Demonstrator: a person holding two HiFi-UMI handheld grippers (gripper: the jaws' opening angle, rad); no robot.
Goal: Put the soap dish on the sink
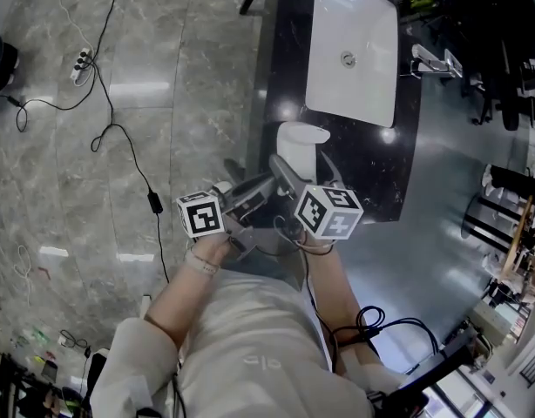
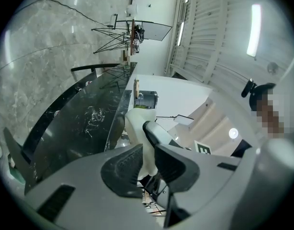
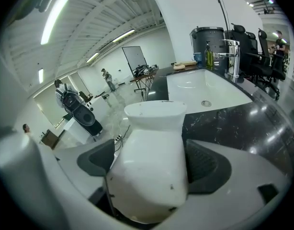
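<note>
A white soap dish [image 1: 301, 142] [image 3: 149, 128] is held at the near end of the black stone counter [image 1: 398, 177] [image 3: 238, 121], short of the white sink basin [image 1: 353, 50] [image 3: 204, 92]. My right gripper [image 1: 295, 174] [image 3: 154, 163] is shut on the dish, with a pad on either side of its body. Just left of it, my left gripper [image 1: 250, 194] [image 2: 148, 150] has its jaws nearly together and nothing between them. In the left gripper view the dish [image 2: 135, 123] shows behind the jaws, beside the counter [image 2: 84, 123].
A chrome faucet [image 1: 433, 59] [image 3: 231, 56] stands at the basin's right side, with a bottle [image 3: 209, 56] and a dark bin [image 3: 207, 40] beyond it. A power strip [image 1: 82, 59] with cables lies on the marble floor at left. Office chairs [image 3: 247, 37] stand beyond the counter.
</note>
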